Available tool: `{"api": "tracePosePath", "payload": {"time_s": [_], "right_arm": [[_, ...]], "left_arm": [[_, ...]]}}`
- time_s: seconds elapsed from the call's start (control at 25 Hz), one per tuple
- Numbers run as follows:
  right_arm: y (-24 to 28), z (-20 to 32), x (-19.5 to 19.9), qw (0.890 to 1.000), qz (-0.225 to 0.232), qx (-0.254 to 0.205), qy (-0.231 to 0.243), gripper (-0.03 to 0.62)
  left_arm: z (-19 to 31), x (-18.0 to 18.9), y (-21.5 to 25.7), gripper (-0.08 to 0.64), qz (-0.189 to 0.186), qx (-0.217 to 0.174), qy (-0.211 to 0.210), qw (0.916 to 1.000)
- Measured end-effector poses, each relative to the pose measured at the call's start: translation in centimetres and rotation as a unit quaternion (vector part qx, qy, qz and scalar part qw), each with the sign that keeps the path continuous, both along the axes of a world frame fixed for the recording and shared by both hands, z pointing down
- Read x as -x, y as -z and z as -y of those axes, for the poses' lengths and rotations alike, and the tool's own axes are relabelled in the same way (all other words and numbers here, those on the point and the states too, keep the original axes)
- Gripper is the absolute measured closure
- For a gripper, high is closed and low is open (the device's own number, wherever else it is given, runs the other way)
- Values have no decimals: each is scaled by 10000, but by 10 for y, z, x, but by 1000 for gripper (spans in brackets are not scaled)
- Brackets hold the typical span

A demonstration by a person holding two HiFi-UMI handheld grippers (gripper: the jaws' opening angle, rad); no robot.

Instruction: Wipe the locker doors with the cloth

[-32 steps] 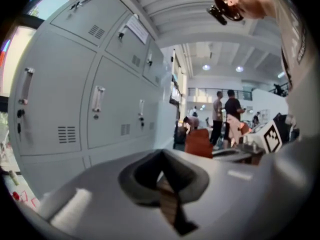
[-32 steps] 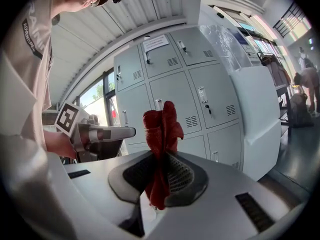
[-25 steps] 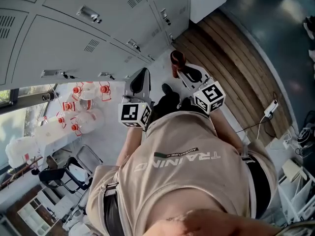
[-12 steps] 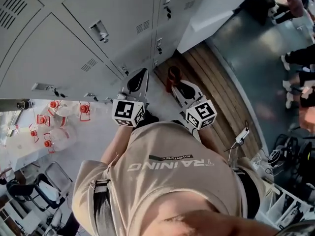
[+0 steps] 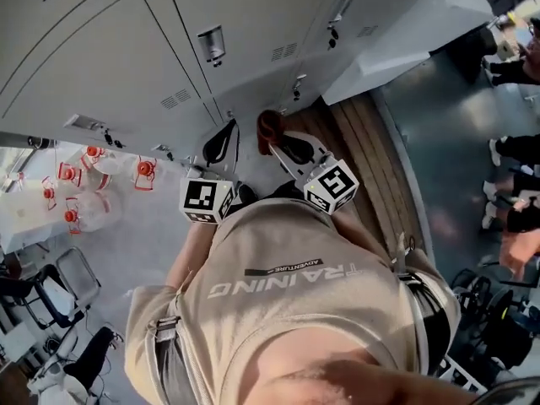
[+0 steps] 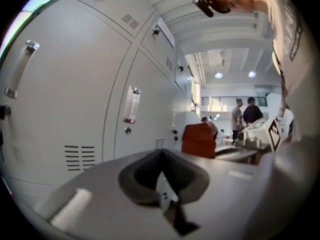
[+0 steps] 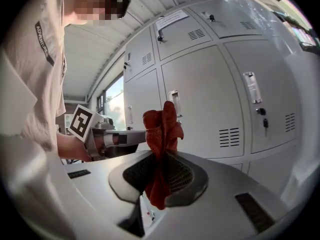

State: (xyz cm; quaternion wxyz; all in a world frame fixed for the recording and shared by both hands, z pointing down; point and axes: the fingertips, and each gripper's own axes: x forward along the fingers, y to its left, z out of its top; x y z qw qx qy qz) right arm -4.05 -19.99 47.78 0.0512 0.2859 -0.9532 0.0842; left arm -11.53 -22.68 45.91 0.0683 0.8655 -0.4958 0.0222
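Head view: The left gripper [image 5: 221,144] and right gripper [image 5: 278,142] are held side by side in front of the torso, both pointed toward the lockers [image 5: 126,66]. A red cloth [image 5: 268,127] is seen at the tip of the right gripper, near the lowest locker doors. Contact with a door cannot be told. A wooden floor strip [image 5: 371,154] is seen to the right of the lockers.

Left gripper view: The jaws are pressed together, with nothing between them. The left side is filled by locker doors. Two people [image 6: 245,115] are seen standing far in the background.

Right gripper view: The jaws are clamped on the cloth. It is bunched, stands upright above the jaws, and a tail hangs below them. The left gripper is seen just to the left, with its marker cube [image 7: 81,122]. The locker doors lie beyond the cloth, apart from it.
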Motion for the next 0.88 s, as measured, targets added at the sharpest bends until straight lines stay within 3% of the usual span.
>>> {"api": "tracePosePath", "payload": {"time_s": [0.32,0.72,0.88], "right_arm": [[17,11,25,9914,112,-111,1301,538],[48,49,-5,9753,-166,-696,2088,538],[64,62,-2,9679,-278,-999,2291,538]], "left_arm": [[-9,27,6,555,-7,102,1299,9915],[-14,9,26,555,160,61,2252,9742],[-17,0,27,555,229,101,2313,9726]]}}
